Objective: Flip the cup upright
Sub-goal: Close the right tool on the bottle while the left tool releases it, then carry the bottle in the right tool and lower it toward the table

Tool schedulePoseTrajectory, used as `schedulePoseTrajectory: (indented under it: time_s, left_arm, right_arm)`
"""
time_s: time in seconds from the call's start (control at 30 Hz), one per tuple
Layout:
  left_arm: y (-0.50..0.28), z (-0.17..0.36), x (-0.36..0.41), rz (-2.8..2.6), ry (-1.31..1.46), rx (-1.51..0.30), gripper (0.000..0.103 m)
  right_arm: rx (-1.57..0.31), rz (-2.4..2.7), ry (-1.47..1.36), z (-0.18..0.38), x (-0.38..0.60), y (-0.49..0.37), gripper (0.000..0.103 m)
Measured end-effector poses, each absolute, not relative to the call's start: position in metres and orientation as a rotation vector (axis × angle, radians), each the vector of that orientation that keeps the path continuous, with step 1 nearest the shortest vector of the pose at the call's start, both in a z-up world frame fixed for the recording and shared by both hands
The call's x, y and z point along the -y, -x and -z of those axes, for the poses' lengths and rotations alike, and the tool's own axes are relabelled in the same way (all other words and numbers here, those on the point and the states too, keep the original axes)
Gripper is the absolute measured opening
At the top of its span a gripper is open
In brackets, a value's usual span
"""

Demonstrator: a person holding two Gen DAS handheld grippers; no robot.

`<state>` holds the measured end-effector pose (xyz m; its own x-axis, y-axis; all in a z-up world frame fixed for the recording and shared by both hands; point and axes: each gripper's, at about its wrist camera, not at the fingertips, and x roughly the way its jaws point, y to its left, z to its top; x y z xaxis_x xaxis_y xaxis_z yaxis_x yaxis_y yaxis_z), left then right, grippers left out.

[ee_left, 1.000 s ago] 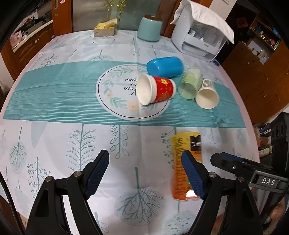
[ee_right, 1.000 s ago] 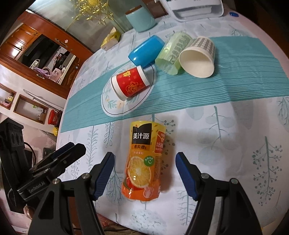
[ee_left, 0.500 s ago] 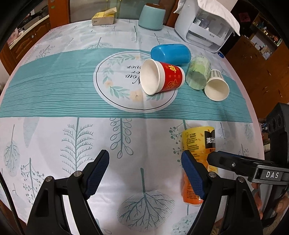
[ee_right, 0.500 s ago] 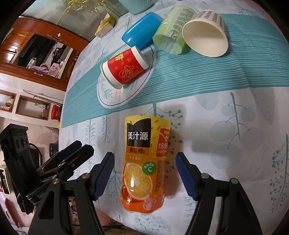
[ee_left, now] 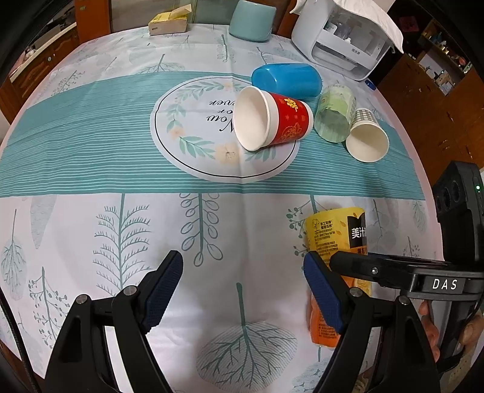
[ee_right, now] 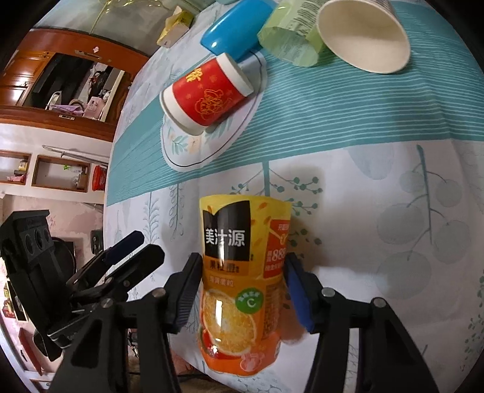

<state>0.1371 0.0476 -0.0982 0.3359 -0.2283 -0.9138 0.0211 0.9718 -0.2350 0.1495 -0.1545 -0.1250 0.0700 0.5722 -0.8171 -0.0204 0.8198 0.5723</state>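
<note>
An orange juice-label cup (ee_right: 242, 272) lies on its side near the table's front edge; it also shows in the left wrist view (ee_left: 335, 235). My right gripper (ee_right: 242, 287) has closed in on it, both pads against its sides. My left gripper (ee_left: 242, 287) is open and empty over bare cloth, left of that cup. A red paper cup (ee_left: 269, 121) (ee_right: 205, 96), a blue cup (ee_left: 287, 80) (ee_right: 236, 27), a green cup (ee_left: 334, 116) (ee_right: 290, 39) and a white checked paper cup (ee_left: 367, 136) (ee_right: 363, 36) all lie on their sides on the teal runner.
At the far edge stand a white appliance (ee_left: 345, 39), a teal canister (ee_left: 252, 19) and a yellow box (ee_left: 169, 24). The round table's edge (ee_left: 423, 169) curves close on the right, with wooden cabinets beyond.
Both grippers have moved forward. The right gripper's fingers have narrowed from wide open onto the orange cup. The left gripper stays open.
</note>
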Motion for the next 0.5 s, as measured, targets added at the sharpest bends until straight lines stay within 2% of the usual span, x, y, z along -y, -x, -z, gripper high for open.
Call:
schedulePoseTrajectory:
  time_s: [0.2,0.5]
  left_arm:
    - [-0.136,0.096,-0.05,0.16,0.205,-1.212,0.081]
    - [-0.131,0.088,-0.049,0.145,0.194,-1.166,0.081]
  right_arm:
    - [-1.338,-0.481,-0.414,0.103,0.152,-0.144,0.054]
    - [-1.002,-0.431,-0.234,0.067,0.146,-0.13,0.054]
